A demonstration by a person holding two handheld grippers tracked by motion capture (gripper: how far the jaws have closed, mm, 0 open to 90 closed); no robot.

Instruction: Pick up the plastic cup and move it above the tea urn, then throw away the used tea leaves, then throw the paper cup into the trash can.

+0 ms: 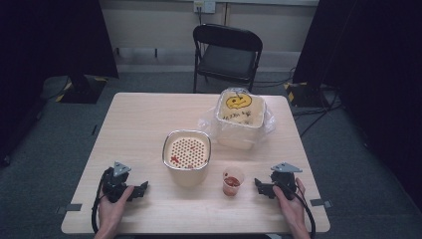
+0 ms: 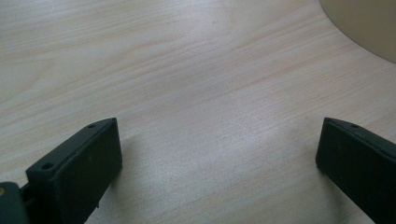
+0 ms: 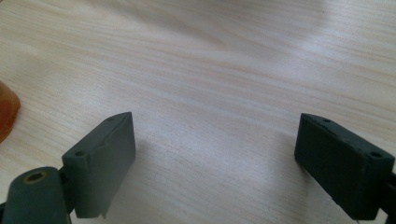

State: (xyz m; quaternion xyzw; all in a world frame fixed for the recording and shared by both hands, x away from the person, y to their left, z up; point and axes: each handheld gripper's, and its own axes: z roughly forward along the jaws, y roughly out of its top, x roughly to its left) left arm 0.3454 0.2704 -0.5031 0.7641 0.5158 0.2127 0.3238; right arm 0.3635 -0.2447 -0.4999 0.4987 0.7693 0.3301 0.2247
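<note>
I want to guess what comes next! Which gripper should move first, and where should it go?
Probably the right gripper should slide a little toward the small cup with red sauce. Its jaws stand wide open with only bare table between them, and the cup sits just beside it, nearer than the big perforated container. The left gripper, also open and holding nothing, could wait.

Dim, soft overhead light; dark corners in the high view; faint sheen on the table [image 1: 144, 124]; close jaws slightly blurred.
</note>
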